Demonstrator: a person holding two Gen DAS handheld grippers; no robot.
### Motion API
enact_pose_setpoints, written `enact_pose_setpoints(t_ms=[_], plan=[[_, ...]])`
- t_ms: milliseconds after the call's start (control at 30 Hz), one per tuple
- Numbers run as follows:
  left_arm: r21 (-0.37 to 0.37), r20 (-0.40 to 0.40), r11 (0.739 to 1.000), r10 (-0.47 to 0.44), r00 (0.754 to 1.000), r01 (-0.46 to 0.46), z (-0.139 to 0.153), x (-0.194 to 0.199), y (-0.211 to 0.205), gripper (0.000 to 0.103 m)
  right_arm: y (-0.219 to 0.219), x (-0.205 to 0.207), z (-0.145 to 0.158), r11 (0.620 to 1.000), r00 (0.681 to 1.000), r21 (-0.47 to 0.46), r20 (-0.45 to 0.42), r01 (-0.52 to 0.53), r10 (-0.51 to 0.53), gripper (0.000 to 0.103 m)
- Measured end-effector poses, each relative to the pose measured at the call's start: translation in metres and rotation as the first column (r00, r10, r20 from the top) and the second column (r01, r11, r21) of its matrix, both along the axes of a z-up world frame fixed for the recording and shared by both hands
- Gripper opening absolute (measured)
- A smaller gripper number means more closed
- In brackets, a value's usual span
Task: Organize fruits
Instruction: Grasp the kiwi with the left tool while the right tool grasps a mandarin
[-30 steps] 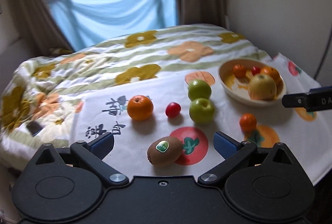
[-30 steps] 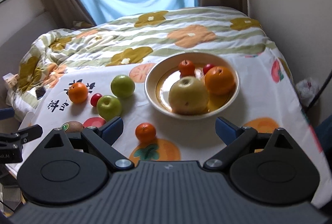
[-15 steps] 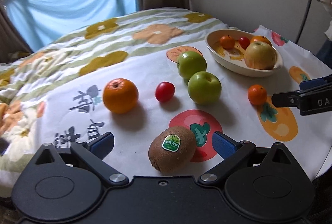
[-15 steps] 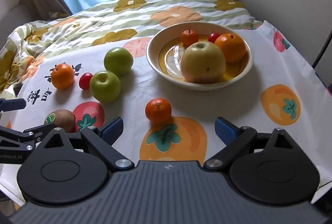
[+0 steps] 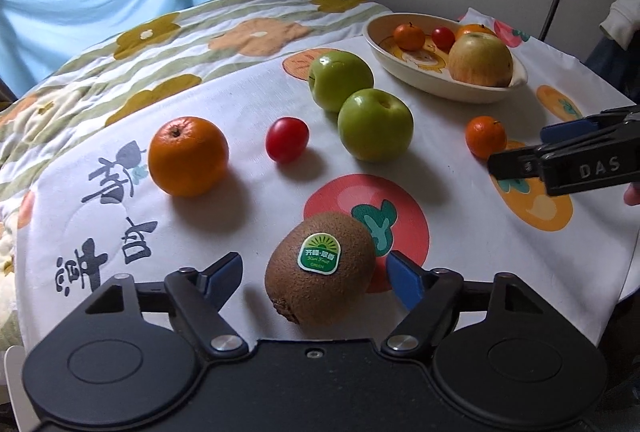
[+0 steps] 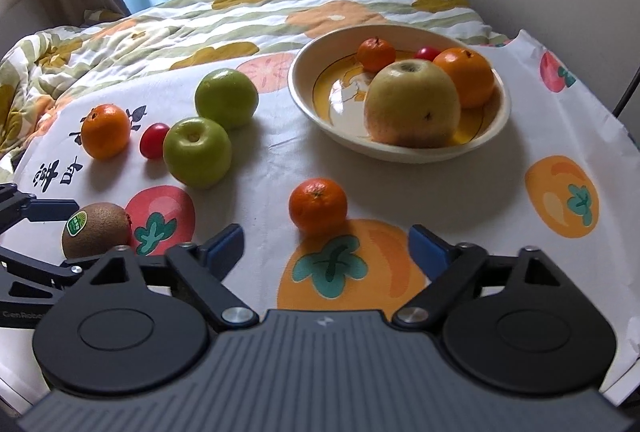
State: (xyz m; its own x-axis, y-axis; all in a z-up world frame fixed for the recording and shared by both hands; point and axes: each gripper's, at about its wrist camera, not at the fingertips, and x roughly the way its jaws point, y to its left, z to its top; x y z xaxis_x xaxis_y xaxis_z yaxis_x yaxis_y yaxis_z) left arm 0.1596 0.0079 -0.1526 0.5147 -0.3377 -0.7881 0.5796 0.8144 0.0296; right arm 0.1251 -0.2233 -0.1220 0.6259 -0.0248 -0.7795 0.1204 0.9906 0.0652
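- Bench cloth (image 6: pixel 400 192), fruit print: carries all loose fruit + bowl.
- Bowl (image 6: pixel 498 128), far right: holds big yellow apple (image 6: pixel 412 104), orange, sm. mandarin, cherry tomato.
- L gripper (image 5: pixel 314 270): jaws closing, kiwi (image 5: pixel 320 272) between them, pads not yet touching it.
- R gripper (image 6: pixel 326 244): jaws wide, closing; mandarin (image 6: pixel 318 206) just ahead of tips, not between.
- Loose, beyond kiwi: 2 green apples (image 5: pixel 374 124) touching, orange (image 5: pixel 188 156), cherry tomato (image 5: pixel 287 139) between orange + apples.

Both grippers' fingers (image 5: pixel 226 270) closing, apart.
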Motion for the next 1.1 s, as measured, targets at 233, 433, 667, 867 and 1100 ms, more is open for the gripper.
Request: enact_pose_setpoints(t_ms=[233, 433, 667, 867, 1100], plan=[[-0.004, -0.004, 1.000, -0.017, 1.000, 0.017, -0.001, 0.001, -0.002, 0.060, 0.004, 0.006, -0.010, 1.000, 1.000, 0.002, -0.028, -0.007, 0.007, 0.092], [-0.006, -0.014, 1.000, -0.005, 1.000, 0.005, 0.000, 0.000, 0.001, 0.058, 0.006, 0.011, -0.013, 1.000, 0.999, -0.004, -0.033, -0.024, 0.024, 0.088], [0.006, 0.000, 0.998, 0.056, 0.998, -0.056, 0.002, -0.006, 0.002, 0.057, 0.004, 0.018, -0.017, 1.000, 0.999, -0.018, -0.025, -0.024, 0.023, 0.082], [-0.007, 0.034, 0.992, 0.127, 0.991, -0.127, 0.008, -0.014, 0.004, 0.057, 0.003, 0.025, -0.017, 0.999, 0.999, -0.029, -0.016, -0.038, 0.038, 0.074], [-0.035, 0.071, 0.985, 0.170, 0.983, -0.168, 0.024, -0.024, -0.001, 0.057, 0.001, 0.030, -0.013, 0.998, 0.999, -0.019, -0.006, -0.053, 0.053, 0.051]])
